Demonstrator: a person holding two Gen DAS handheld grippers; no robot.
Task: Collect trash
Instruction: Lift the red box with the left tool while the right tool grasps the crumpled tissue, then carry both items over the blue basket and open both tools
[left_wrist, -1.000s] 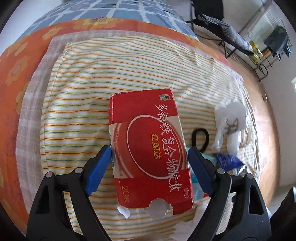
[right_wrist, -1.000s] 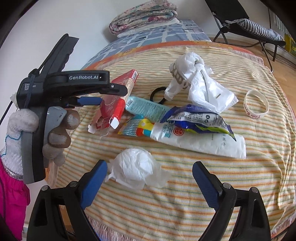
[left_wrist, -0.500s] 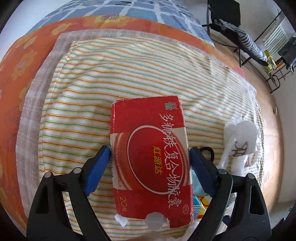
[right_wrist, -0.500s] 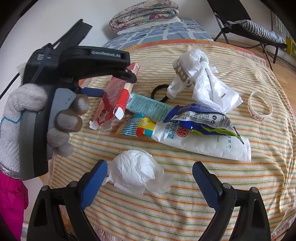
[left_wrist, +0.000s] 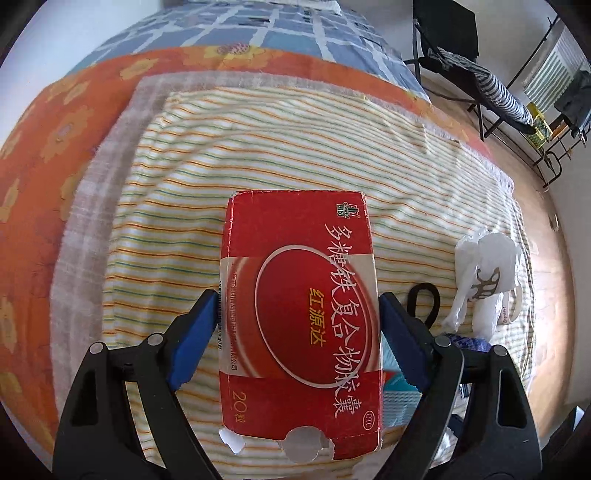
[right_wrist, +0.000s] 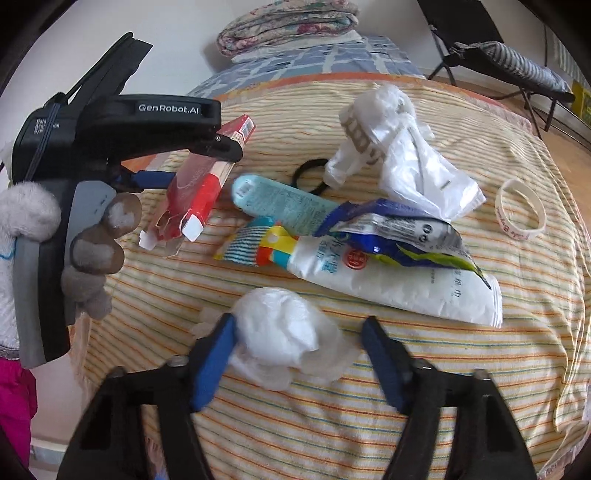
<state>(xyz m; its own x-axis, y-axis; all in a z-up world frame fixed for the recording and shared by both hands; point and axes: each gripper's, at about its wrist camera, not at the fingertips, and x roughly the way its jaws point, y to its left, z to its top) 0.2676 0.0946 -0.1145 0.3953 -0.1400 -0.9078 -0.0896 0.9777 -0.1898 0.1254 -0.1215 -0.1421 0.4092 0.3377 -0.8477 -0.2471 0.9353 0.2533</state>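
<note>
- Closing on a crumpled white wad (right_wrist: 284, 332) at 6 o'clock in the right wrist view, the right gripper (right_wrist: 295, 356) has narrowed its jaws from a wide spread a second ago; the left pad touches the wad, the right pad stands just clear.
- Clamped at both sides, the red carton (left_wrist: 301, 321) sits in the left gripper (left_wrist: 297, 332), whose wide jaws have not changed; it appears lifted off the striped cloth (left_wrist: 258, 147).
- Remaining trash, a white tube (right_wrist: 399, 284), a blue wrapper (right_wrist: 399, 232) and a plastic bag (right_wrist: 402, 155), lies toward 1 o'clock, uncollected.
- Both hands look nearly loaded, so a drop-off seems due.
</note>
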